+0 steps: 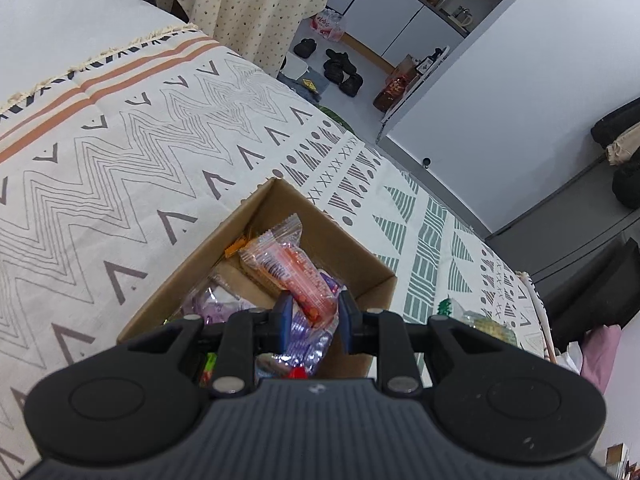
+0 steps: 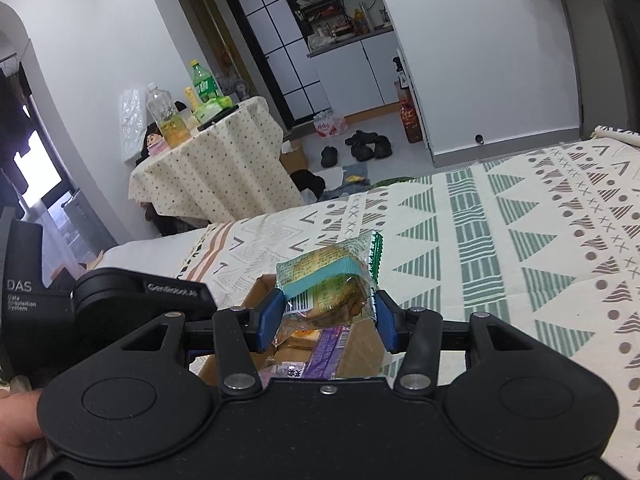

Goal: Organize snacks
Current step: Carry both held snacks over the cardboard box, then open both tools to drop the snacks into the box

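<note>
A brown cardboard box (image 1: pixel 352 248) sits on the patterned bedspread and holds several wrapped snacks, some purple. My left gripper (image 1: pixel 314 318) is shut on an orange snack packet (image 1: pixel 288 268) and holds it over the box's opening. My right gripper (image 2: pixel 326 316) is shut on a clear green-edged cake packet (image 2: pixel 332 272), held above the same box (image 2: pixel 360 348). That packet also shows at the right in the left wrist view (image 1: pixel 480 322). The left gripper's body (image 2: pixel 132 300) shows at the left of the right wrist view.
The bedspread (image 1: pixel 120 152) stretches left and beyond the box. A small round table (image 2: pixel 216 160) with bottles stands past the bed. Shoes (image 2: pixel 364 146) and a water pack lie on the floor. A white cabinet (image 1: pixel 500 80) stands to the right.
</note>
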Tool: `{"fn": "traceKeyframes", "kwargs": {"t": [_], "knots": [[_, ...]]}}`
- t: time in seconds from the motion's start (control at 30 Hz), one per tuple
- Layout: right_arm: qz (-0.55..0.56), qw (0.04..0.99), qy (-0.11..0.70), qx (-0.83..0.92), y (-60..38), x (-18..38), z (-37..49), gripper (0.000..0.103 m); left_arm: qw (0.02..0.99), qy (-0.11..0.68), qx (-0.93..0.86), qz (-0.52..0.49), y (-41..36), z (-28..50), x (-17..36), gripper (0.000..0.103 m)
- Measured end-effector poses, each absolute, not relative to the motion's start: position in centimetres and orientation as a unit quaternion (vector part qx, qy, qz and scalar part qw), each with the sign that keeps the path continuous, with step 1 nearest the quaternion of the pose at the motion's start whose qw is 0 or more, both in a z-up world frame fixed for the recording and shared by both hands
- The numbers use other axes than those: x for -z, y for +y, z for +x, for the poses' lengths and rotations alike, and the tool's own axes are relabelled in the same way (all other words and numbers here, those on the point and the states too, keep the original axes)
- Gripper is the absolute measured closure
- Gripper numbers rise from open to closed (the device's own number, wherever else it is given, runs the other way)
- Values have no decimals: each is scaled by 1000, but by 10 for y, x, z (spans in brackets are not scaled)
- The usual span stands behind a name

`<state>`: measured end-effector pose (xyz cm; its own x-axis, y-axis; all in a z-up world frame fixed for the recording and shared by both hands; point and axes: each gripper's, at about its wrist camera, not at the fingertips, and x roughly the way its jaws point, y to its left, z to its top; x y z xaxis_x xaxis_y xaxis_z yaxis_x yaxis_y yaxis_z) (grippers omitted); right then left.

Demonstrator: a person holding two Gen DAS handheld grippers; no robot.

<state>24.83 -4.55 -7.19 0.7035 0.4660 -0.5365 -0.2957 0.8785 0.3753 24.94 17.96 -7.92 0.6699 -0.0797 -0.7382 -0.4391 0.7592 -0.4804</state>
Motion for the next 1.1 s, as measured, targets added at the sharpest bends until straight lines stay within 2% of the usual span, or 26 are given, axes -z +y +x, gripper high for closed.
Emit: {"fn": "traceKeyframes", "kwargs": {"t": [0.2,0.33,0.4,0.5,0.7,0.83,0.93,1.1], "knots": [[134,910,334,-204,-39,81,259,55,847,401,-106,-333,183,259,93,79],[135,909,340,-201,-36,86,265,55,841,408,-104,-340,188,260,97,70],[136,907,344,-202,-34,88,268,55,837,410,-110,-345,190,257,97,60],[138,905,347,-205,-29,89,271,55,836,403,-122,-353,197,248,91,52],[138,902,343,-225,-12,81,279,54,837,393,-147,-352,210,236,81,45],[122,905,334,-234,-5,71,277,45,832,397,-160,-353,214,228,79,44],[133,903,333,-236,-15,67,272,39,829,403,-165,-350,214,223,75,38],[154,902,339,-221,-40,60,262,36,830,407,-163,-346,205,217,64,33]]}}
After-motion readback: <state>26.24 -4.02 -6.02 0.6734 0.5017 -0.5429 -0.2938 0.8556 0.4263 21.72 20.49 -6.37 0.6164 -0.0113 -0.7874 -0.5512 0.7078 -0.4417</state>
